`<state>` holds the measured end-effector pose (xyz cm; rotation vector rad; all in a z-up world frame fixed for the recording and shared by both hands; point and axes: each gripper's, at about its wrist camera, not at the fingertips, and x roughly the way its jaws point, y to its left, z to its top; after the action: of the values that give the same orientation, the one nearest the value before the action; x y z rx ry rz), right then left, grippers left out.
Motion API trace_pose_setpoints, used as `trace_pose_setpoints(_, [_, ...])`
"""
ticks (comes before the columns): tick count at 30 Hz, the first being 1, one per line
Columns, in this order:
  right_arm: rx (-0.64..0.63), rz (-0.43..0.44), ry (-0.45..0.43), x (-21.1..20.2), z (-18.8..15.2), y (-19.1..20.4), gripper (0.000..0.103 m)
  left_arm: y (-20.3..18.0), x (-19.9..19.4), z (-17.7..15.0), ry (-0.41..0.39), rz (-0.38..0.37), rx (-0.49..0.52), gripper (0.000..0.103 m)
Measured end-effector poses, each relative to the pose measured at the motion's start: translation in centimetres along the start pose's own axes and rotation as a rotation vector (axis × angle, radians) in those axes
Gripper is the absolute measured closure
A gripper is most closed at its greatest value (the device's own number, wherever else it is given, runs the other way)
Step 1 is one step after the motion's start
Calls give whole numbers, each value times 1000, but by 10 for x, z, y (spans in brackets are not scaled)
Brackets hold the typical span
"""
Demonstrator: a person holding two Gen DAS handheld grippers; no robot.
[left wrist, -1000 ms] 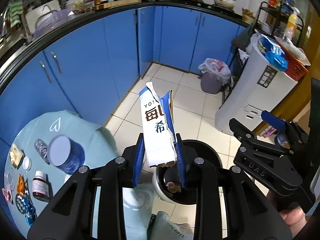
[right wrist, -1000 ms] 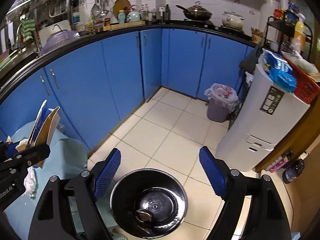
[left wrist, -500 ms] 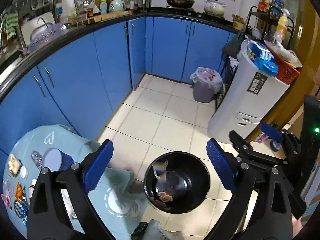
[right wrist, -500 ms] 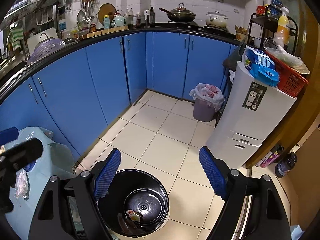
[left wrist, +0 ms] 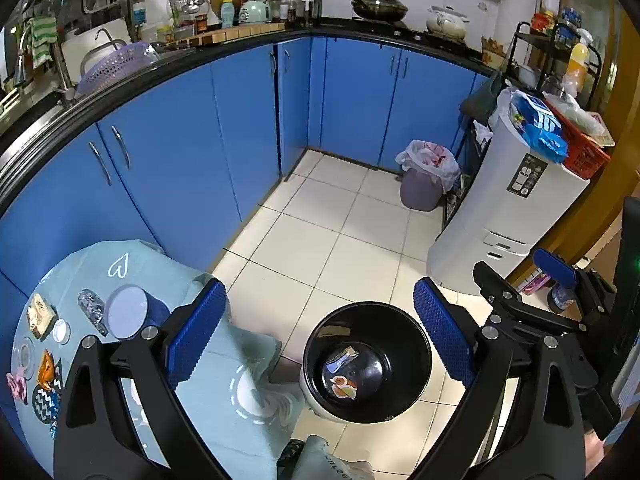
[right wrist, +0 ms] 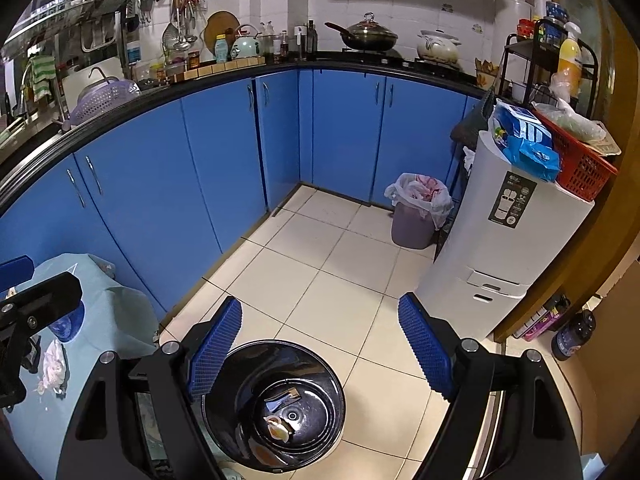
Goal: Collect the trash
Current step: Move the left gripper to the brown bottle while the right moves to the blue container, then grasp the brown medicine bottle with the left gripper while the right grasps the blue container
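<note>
Some trash [left wrist: 343, 372] is already lying in the black bin [left wrist: 366, 360] on the floor, approx. below my tools. More is sitting on the counter [left wrist: 120, 280]: wrappers [left wrist: 45, 364], foil [left wrist: 91, 307], etc. I'm holding my left tool [left wrist: 316, 332] wide apart, gripping nothing. My right tool [right wrist: 320, 348] is gaping wide above the bin too, nothing in it.

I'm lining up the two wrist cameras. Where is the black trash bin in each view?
Left wrist: black trash bin at lower centre-right, between the open left gripper fingers.
Right wrist: bin at bottom centre, under the open right gripper.
Shared landmark: lined grey bin by the blue cabinets.
</note>
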<state>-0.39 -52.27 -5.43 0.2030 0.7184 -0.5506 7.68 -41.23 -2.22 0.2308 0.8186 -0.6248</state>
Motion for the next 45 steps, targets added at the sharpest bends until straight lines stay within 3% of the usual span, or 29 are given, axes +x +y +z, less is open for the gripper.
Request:
trace_pose_setpoints(5, [-19, 18, 1, -1, -1, 14, 24, 11, -4, -2, -2, 11, -17, 9])
trace_pose_setpoints(11, [-55, 79, 14, 2, -1, 44, 24, 43, -13, -15, -11, 78, -54, 9])
trace_pose_setpoints(26, [-255, 287, 87, 20, -20, 189, 24, 190, -29, -83, 48, 293, -273, 9])
trace_pose_setpoints(35, [-336, 375, 146, 43, -29, 261, 24, 245, -7, -128, 139, 320, -365, 9])
trace_pose_setpoints(45, [-392, 443, 198, 66, -28, 313, 24, 273, 19, -146, 202, 321, -405, 9])
